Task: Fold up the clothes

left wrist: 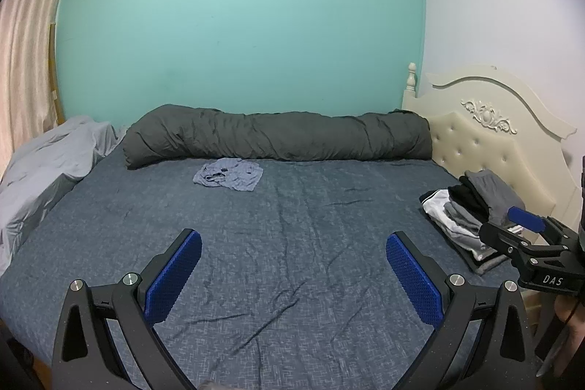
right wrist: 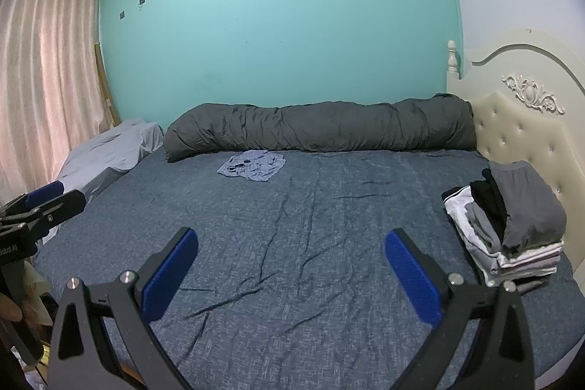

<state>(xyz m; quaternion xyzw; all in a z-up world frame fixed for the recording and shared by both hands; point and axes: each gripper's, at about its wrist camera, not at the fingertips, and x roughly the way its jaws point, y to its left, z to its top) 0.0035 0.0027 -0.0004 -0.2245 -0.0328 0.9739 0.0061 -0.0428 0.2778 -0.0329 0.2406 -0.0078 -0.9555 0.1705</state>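
The left gripper [left wrist: 293, 275] and the right gripper [right wrist: 291, 271] hover side by side above the near part of the blue bed sheet [left wrist: 292, 225], both level, fingers spread wide, holding nothing. On the sheet's right edge, by the headboard [right wrist: 523, 130], sits a stack of folded clothes [right wrist: 512, 229]. Far across the sheet, just before the rolled grey duvet [left wrist: 278, 136], lies a crumpled light blue garment [left wrist: 228, 174].

The bed's blue-grey heathered cotton-like sheet [right wrist: 310, 243] looks matt and creased, as does the rolled dark grey cloth duvet [right wrist: 321, 127]. The cream headboard [right wrist: 519, 130] has tufted, faintly glossy padding under smooth carved trim. Both black matt plastic grippers carry textured blue rubbery pads [left wrist: 172, 280] and shiny metal pivot pins [left wrist: 131, 279].
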